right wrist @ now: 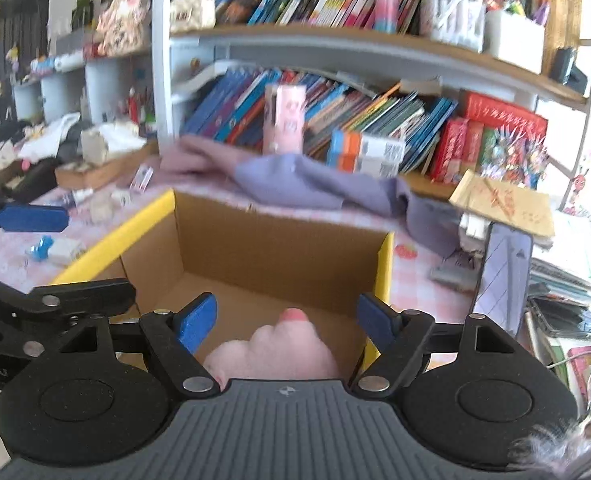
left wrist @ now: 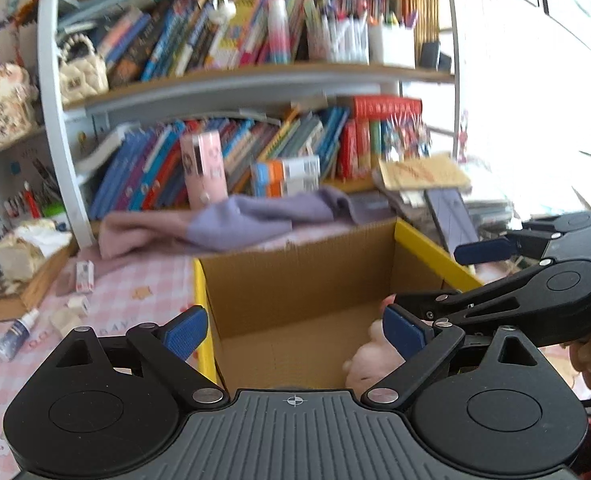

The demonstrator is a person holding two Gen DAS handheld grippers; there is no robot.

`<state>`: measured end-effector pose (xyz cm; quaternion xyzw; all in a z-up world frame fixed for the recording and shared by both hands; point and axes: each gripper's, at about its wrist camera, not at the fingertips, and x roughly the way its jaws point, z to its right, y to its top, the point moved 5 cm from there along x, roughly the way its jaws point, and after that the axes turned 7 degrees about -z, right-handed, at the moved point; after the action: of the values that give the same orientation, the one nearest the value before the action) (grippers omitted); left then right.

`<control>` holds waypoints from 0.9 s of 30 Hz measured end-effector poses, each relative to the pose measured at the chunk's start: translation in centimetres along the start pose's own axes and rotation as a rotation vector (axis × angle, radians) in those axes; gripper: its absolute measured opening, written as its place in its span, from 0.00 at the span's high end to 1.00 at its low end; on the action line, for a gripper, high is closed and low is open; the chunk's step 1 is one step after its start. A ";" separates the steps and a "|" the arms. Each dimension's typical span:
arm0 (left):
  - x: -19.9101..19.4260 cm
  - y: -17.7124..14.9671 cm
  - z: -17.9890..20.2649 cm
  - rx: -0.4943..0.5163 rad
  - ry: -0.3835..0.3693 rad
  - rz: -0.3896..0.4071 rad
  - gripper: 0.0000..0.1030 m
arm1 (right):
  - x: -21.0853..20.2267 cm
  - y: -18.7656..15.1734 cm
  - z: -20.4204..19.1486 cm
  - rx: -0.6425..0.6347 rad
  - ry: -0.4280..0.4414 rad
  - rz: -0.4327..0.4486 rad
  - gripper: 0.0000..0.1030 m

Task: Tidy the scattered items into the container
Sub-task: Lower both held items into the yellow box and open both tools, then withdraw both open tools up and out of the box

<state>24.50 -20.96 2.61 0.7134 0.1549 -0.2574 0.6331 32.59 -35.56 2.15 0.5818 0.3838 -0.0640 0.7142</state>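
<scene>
Two grippers — left gripper (left wrist: 295,336), right gripper (right wrist: 285,318) — agape over box (right wrist: 271,240)

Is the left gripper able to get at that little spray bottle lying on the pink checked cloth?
Probably yes: the left gripper is open and holds nothing, and the spray bottle lies uncovered left of the cardboard box, with nothing between.

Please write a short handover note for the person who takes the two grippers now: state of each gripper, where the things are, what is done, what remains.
Left gripper: open, empty, over the near edge of the cardboard box.
Right gripper: open, empty, above the box.
Done: the pink plush toy lies inside the box, at its near end.
Left: on the checked tablecloth, left of the box, a small spray bottle, a small white carton and pale little blocks. Purple cloth lies behind the box.
</scene>
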 end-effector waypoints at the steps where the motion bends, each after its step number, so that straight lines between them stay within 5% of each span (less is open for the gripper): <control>1: -0.5 0.0 0.0 -0.002 0.002 0.013 0.07 | -0.4 0.1 0.0 0.006 -0.006 0.014 0.26; 14: -5.2 -0.8 -1.2 0.051 -0.024 0.099 0.06 | -5.6 0.0 -3.4 0.032 -0.076 0.139 0.26; 27: -11.3 -5.2 -6.9 0.009 -0.041 0.125 0.06 | -10.1 -1.9 -10.9 0.096 -0.171 0.204 0.26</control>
<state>13.56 -12.21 5.20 0.7189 0.0960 -0.2327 0.6479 19.41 -30.18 6.65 0.6436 0.2572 -0.0588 0.7185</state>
